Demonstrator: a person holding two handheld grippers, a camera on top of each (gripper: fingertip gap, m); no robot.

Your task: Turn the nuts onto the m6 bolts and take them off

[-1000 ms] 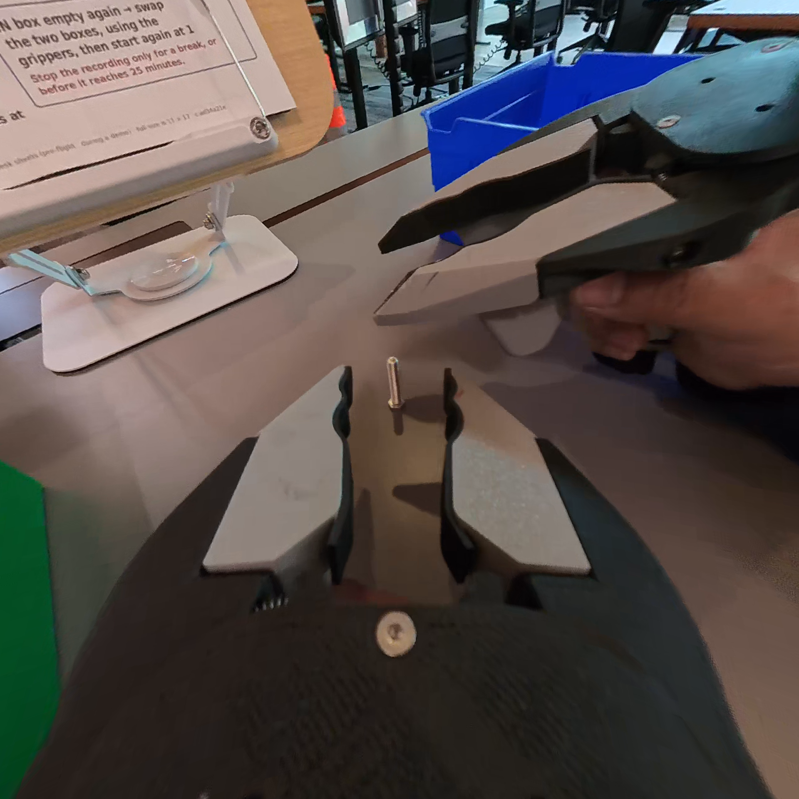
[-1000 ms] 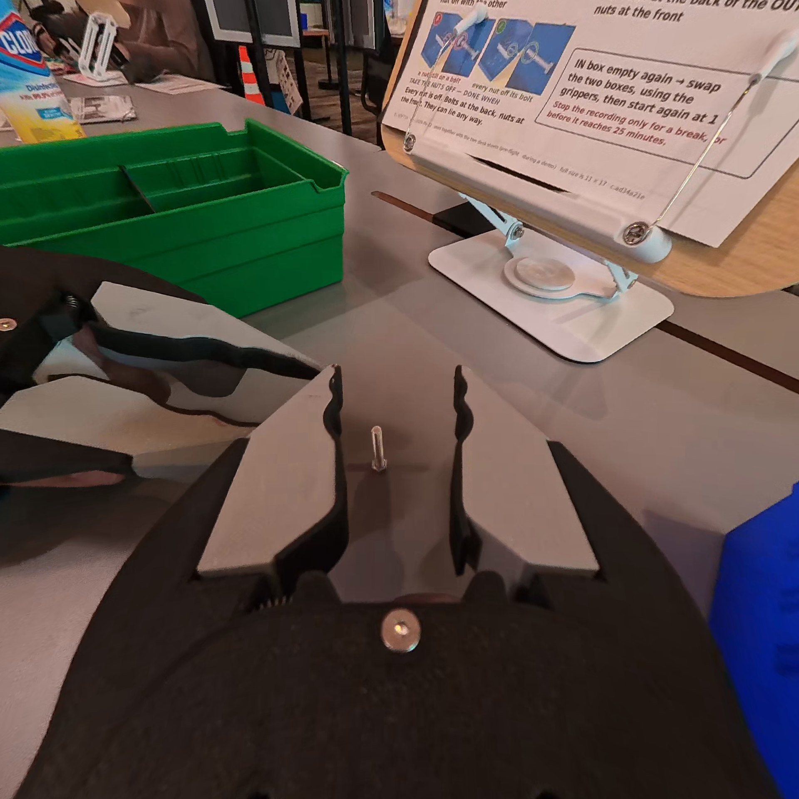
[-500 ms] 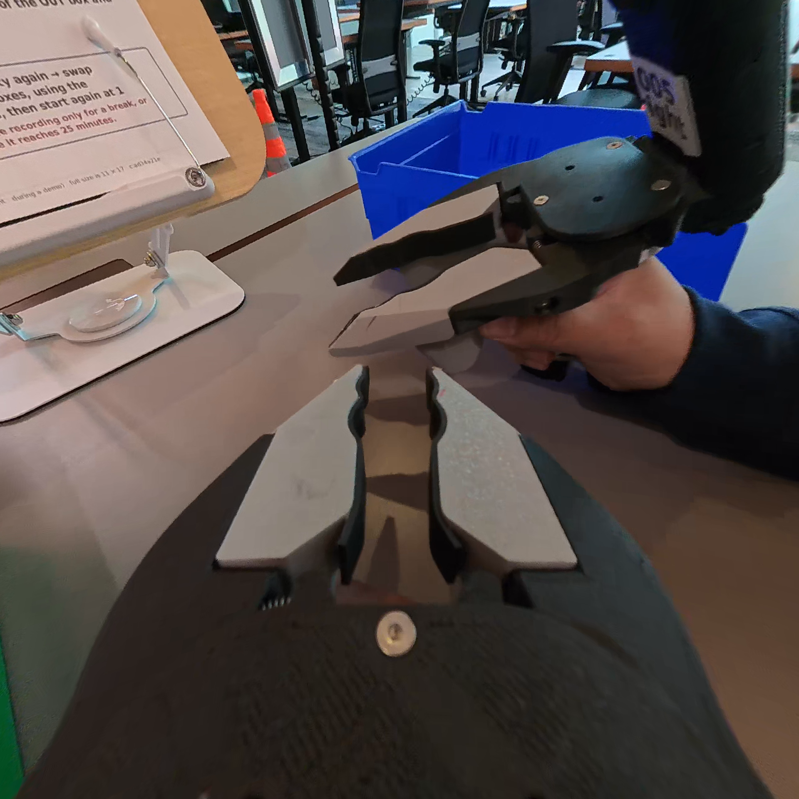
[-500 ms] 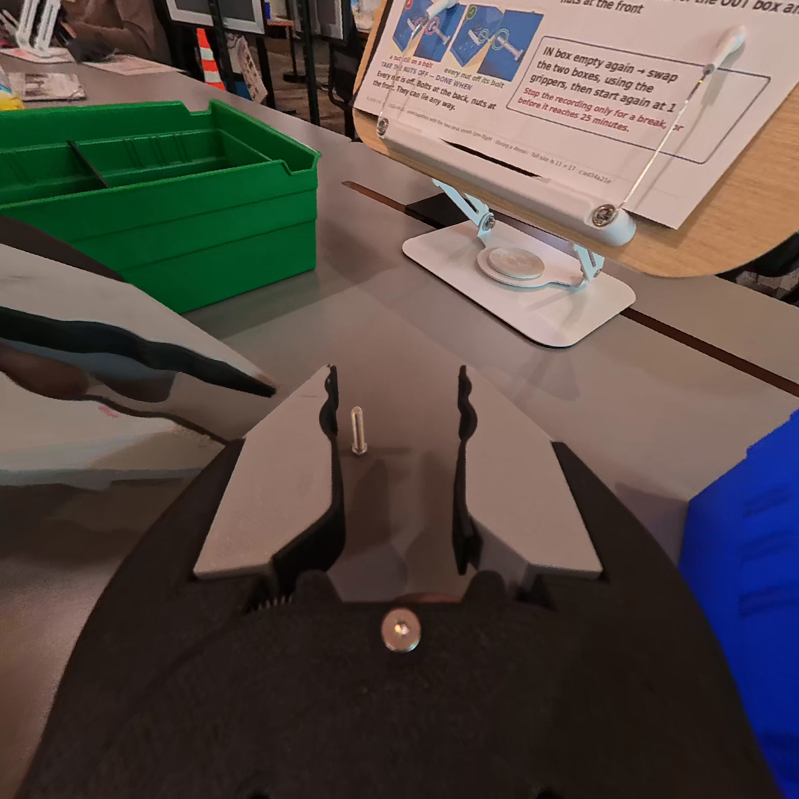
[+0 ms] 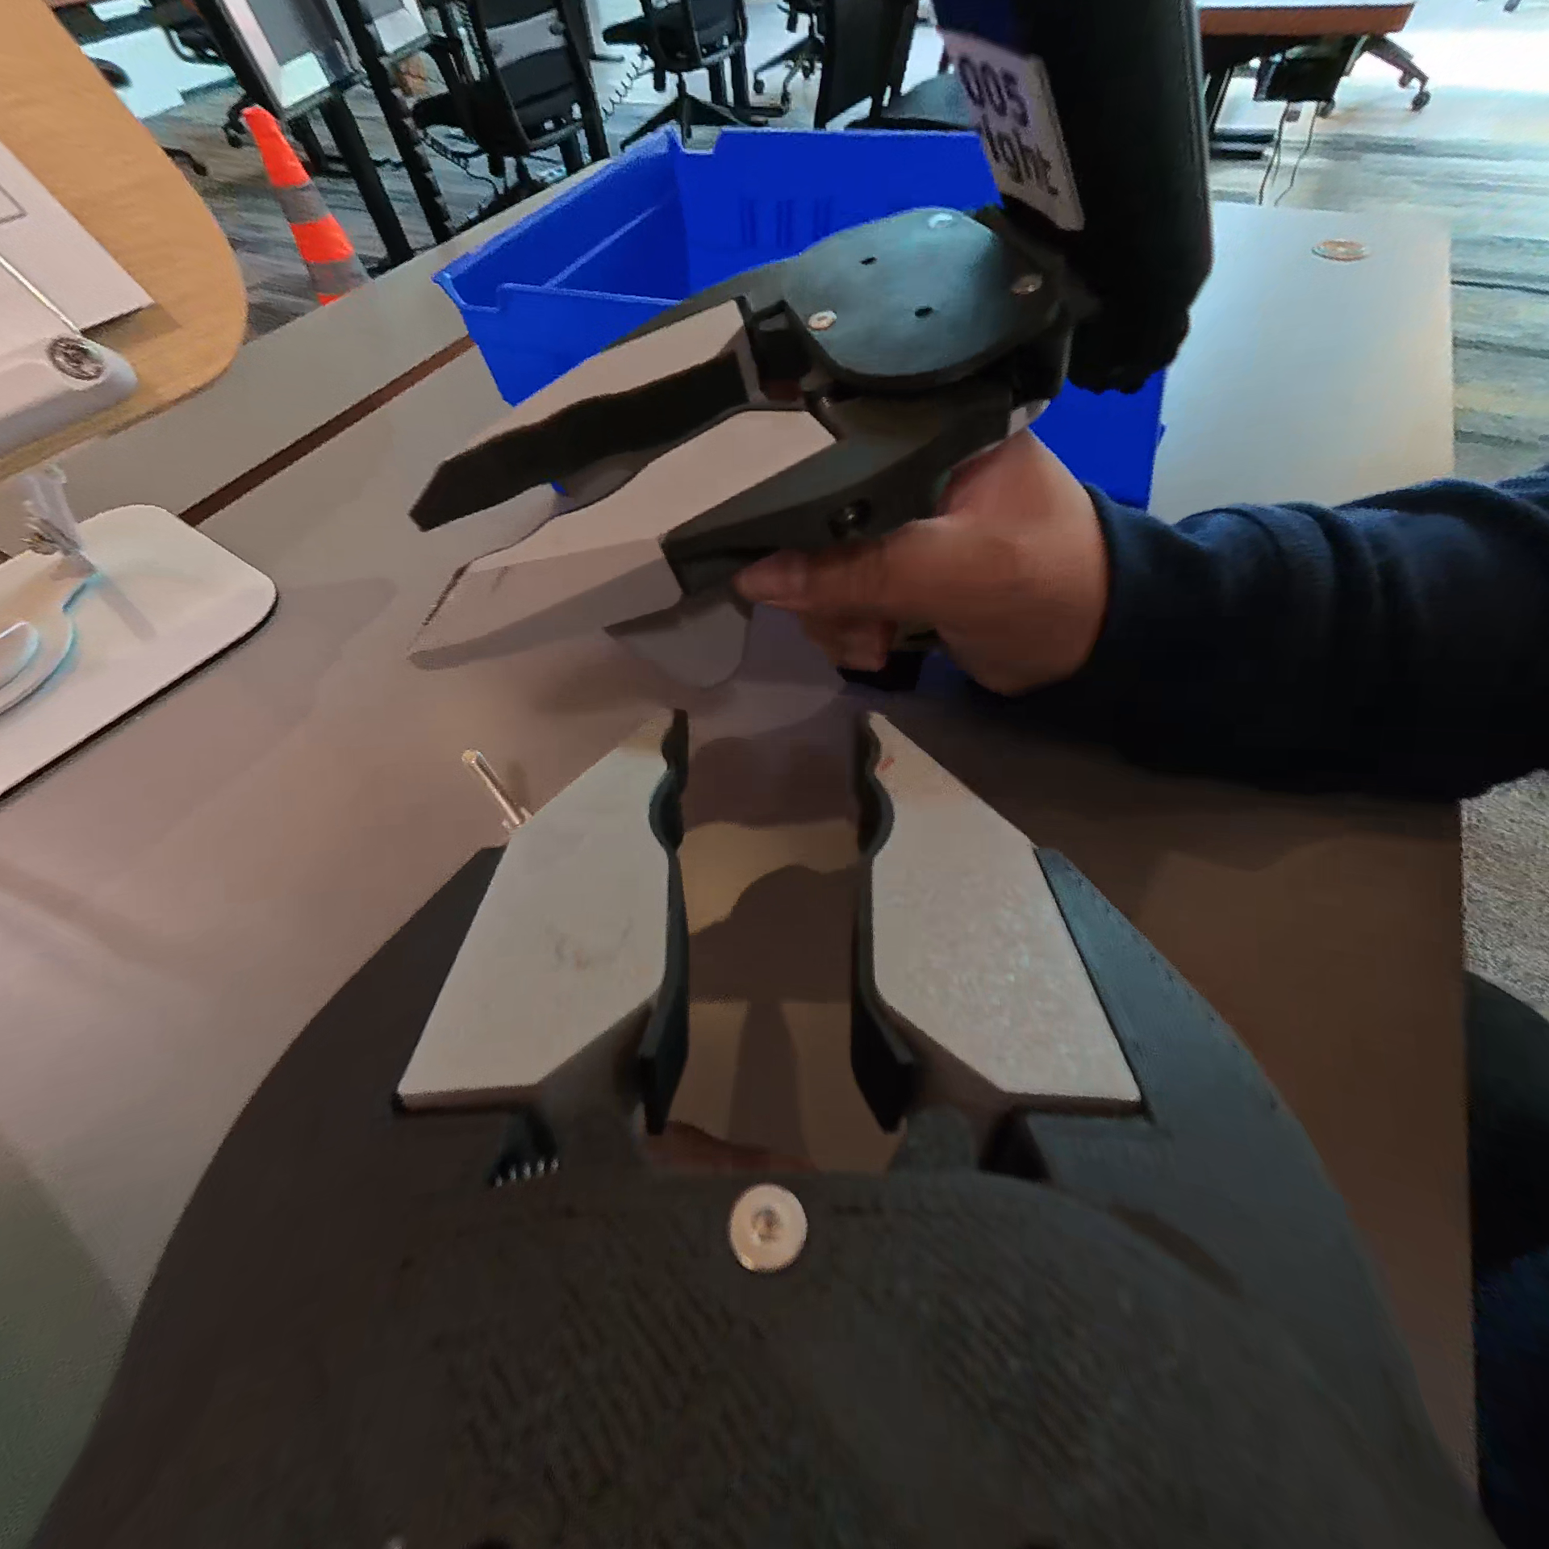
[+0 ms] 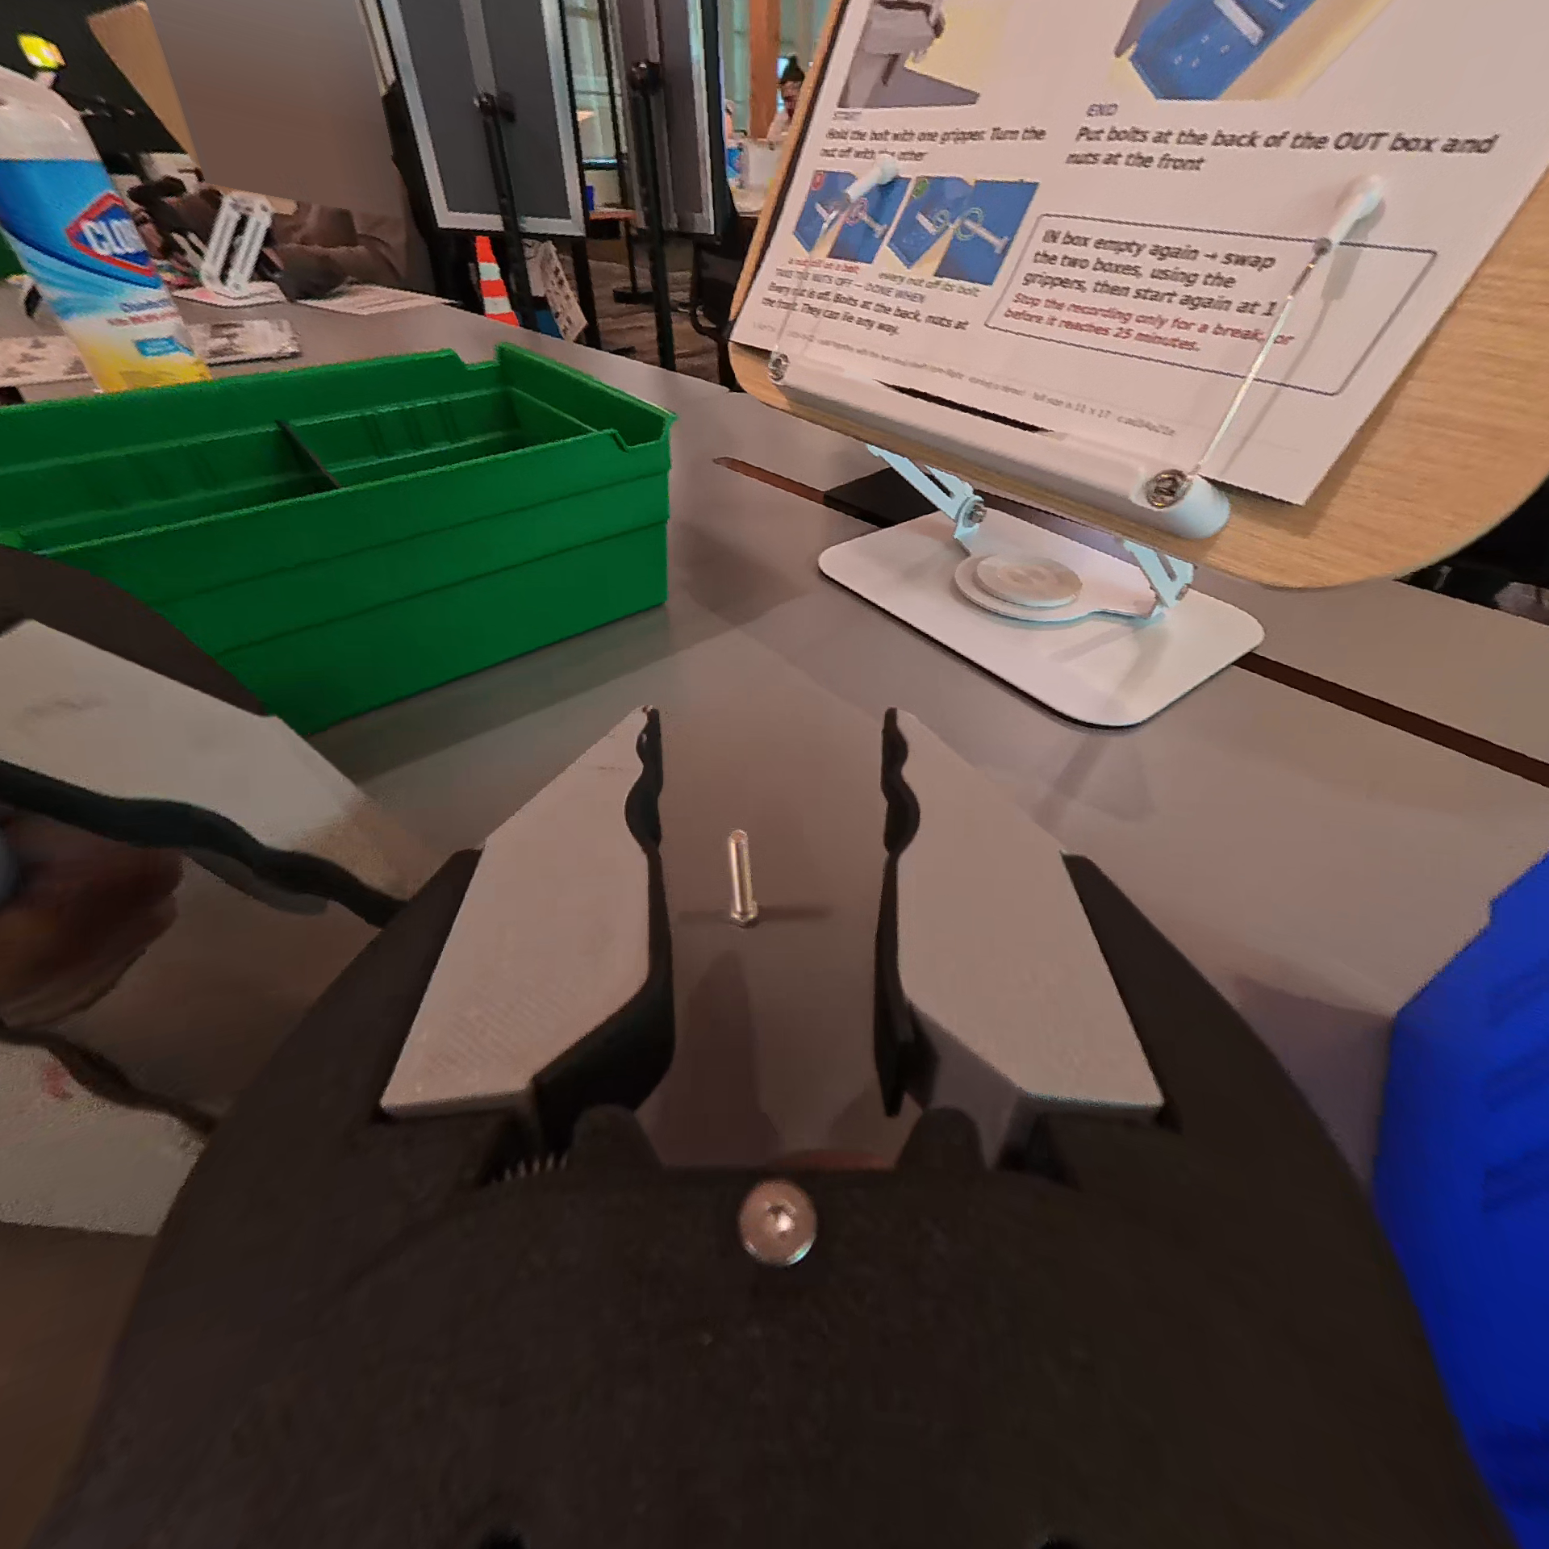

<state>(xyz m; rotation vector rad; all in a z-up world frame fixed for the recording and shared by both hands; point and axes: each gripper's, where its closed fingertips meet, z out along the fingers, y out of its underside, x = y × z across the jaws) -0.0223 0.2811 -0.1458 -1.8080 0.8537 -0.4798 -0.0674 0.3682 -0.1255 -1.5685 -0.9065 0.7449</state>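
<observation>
We hold the right gripper [image 6: 771,729] wide and empty around the upright bolt [image 6: 738,876] at frame centre, ready to pinch, while the left gripper [image 5: 771,746], part-open and empty, waits aside.

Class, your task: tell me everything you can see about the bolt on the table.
The bolt is small, bright and silvery, like polished metal, with a slim shank and a slightly wider head. It stands upright, head down on the grey table, rounded tip up. No nut is on it. It sits between the open right gripper's fingers, which do not touch it. In the left wrist view it shows just left of the left gripper, also untouched.
</observation>
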